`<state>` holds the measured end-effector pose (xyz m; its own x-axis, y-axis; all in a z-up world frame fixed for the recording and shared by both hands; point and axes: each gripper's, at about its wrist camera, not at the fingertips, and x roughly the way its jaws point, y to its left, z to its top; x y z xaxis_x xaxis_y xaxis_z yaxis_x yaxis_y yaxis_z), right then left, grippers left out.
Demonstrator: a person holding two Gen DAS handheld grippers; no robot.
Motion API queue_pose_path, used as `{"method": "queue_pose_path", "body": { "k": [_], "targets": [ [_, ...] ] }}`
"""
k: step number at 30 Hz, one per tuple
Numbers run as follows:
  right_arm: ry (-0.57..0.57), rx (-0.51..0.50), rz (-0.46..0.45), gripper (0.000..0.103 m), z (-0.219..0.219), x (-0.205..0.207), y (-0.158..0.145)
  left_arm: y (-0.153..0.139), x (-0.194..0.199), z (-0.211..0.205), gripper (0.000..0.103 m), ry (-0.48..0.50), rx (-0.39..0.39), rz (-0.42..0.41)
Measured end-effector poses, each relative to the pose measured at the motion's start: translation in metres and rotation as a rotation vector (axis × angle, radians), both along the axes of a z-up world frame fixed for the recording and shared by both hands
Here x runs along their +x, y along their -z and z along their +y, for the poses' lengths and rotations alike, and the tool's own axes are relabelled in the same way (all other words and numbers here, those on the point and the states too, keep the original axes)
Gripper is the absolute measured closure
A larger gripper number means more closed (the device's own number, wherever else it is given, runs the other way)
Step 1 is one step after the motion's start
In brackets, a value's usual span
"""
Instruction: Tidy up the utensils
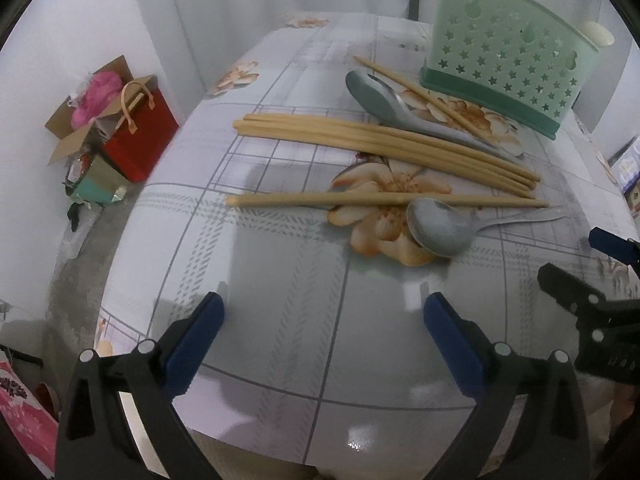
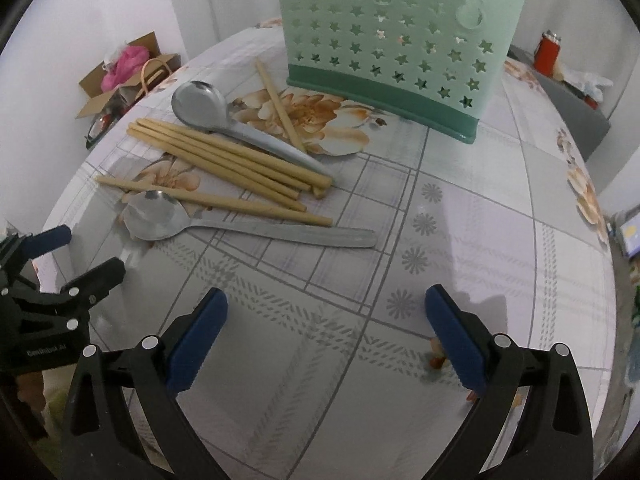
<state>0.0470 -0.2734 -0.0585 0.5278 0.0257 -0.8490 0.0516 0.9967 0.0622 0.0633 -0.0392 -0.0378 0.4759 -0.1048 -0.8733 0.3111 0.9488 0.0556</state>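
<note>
Nothing looks sorted yet: every utensil I can see lies loose on the flowered tabletop, and the green star-cut holder stands upright at the far side (whether anything is inside it I cannot tell). Both claws hover low over the near edge, the left claw and the right claw each spread wide with nothing between the blue pads. The bundle of chopsticks lies flat in the middle, its long axis slanting from far left to near right. A single chopstick lies just nearer, roughly parallel, crossing the bowl of the near spoon, whose handle points right. The far spoon lies beside the bundle, bowl to the far left. One more stray chopstick points toward the holder's base. All of it is left to do.
</note>
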Motion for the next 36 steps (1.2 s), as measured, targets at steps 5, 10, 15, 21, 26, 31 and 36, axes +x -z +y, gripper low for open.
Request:
{"method": "queue_pose_path", "body": {
  "k": [5,10,15,21,26,31,36],
  "targets": [
    [-0.033,-0.024,0.016,0.008,-0.004,0.003,0.001,0.0,-0.012,-0.002,0.004,-0.045,-0.001,-0.039],
    [-0.07,-0.028,-0.003,0.008,-0.006,0.0,0.001,0.0,-0.014,-0.001,0.004,-0.057,-0.018,-0.046],
    [-0.092,-0.036,-0.032,0.008,-0.007,-0.006,0.002,0.001,-0.012,0.001,0.004,-0.052,-0.036,-0.055],
    [-0.161,-0.037,-0.039,0.006,-0.009,-0.003,0.001,-0.006,-0.013,0.007,0.007,-0.023,-0.1,-0.094],
    [-0.181,-0.034,-0.033,0.006,-0.01,-0.001,0.001,-0.026,-0.008,0.022,0.022,-0.014,-0.389,-0.084],
    [-0.196,-0.032,-0.026,0.006,-0.011,0.002,0.0,-0.028,0.005,0.019,0.047,0.015,-0.528,-0.01],
    [-0.205,-0.028,-0.027,0.007,-0.012,0.001,0.0,-0.014,0.017,0.007,0.063,0.038,-0.58,0.078]
  ]
}}
